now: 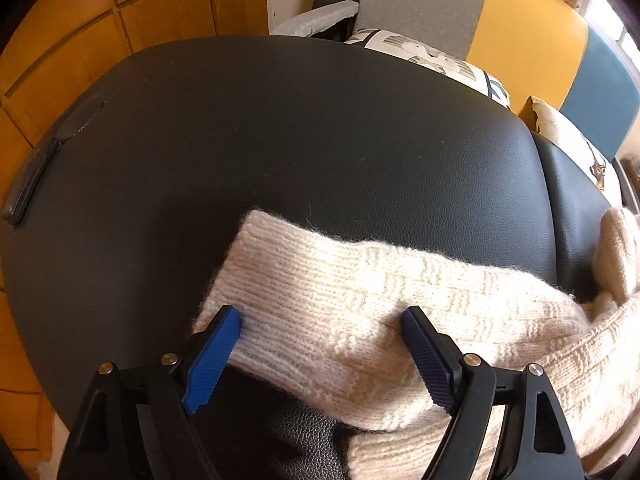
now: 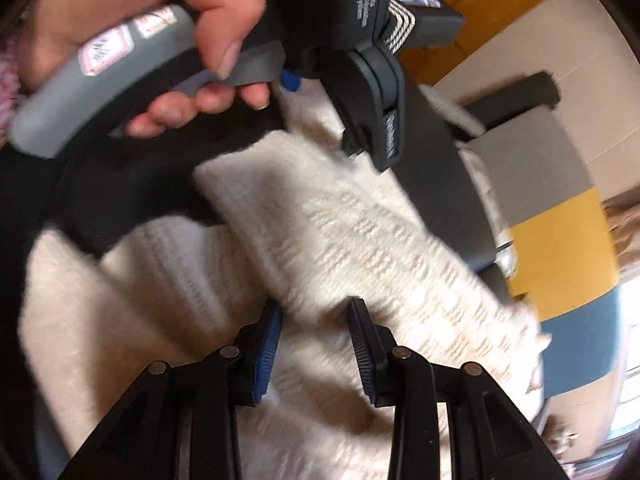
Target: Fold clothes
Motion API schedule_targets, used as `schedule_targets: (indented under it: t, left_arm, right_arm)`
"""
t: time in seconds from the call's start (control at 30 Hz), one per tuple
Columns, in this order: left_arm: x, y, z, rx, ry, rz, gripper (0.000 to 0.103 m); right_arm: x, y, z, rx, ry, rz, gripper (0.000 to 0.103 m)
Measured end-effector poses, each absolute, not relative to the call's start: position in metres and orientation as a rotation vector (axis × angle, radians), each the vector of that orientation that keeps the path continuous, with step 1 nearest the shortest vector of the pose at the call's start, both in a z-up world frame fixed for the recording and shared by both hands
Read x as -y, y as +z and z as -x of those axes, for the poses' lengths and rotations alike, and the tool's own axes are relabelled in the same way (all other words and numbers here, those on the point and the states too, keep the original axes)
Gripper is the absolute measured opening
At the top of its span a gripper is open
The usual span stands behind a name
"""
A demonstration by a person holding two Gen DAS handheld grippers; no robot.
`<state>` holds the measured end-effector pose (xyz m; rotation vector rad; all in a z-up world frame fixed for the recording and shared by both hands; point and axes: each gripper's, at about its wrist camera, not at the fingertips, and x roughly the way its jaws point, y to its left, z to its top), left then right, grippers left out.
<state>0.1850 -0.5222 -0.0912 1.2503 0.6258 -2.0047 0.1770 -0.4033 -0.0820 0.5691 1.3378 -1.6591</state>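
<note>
Both grippers, left [image 1: 320, 316] and right [image 2: 316, 308], gaped, each straddling the cream knit sweater's sleeve [image 1: 360, 280] on the black leather seat [image 1: 280, 140].

Rt wrist view smeared by motion: knit of the cream sweater [image 2: 360, 240] reads as streaks, its far edges indistinct, and lettering on the handle stickers [image 2: 106, 50] of the left gripper [image 2: 362, 128] too blurred to read. Person's hand [image 2: 132, 20] cut off at top-left edge, only a bit of pink sleeve [image 2: 10, 72] showing; that gripper's fingertips lost against the knit, so whether it touches can't tell. Lt wrist view: sweater runs off rt and bottom edges, body unseen; printed cushion [image 1: 432, 56] half hidden behind the black seat [image 1: 280, 140], pattern unclear.
</note>
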Motion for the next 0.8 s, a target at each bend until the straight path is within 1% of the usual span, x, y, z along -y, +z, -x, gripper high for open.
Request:
schedule_targets:
  t: [0.13,0.17,0.2,0.23,0.27,0.53,0.7,0.8]
  left_arm:
    - [0.520,-0.091,-0.188,-0.613,-2.013,-1.246,0.085]
    - [0.520,-0.091,-0.189,-0.610,-2.015,-1.245,0.085]
    - [0.519,-0.091,-0.189,-0.607,-2.017,-1.244,0.085]
    - [0.518,-0.091,-0.190,-0.604,-2.019,-1.243,0.085]
    - [0.518,-0.091,-0.191,-0.602,-2.020,-1.242,0.085]
    - [0.509,-0.074,-0.196,-0.704,-2.111,-1.164,0.083]
    - [0.486,-0.068,-0.169,-0.652,-2.203,-1.215,0.083]
    - [0.470,-0.071,-0.144,-0.584,-2.263,-1.282,0.084]
  right_arm:
    - [0.414,-0.083,-0.164,-1.300,-1.777,-0.560,0.033]
    - [0.415,-0.084,-0.160,-1.271,-1.784,-0.580,0.028]
    - [0.413,-0.084,-0.156,-1.228,-1.795,-0.606,0.017]
    - [0.409,-0.081,-0.151,-1.178,-1.806,-0.637,0.014]
    - [0.405,-0.076,-0.145,-1.113,-1.814,-0.663,0.009]
    - [0.353,-0.024,-0.115,-0.720,-1.895,-0.730,0.007]
    - [0.306,0.011,-0.108,-0.538,-1.983,-0.727,0.007]
    - [0.272,0.029,-0.086,-0.397,-2.035,-0.748,0.006]
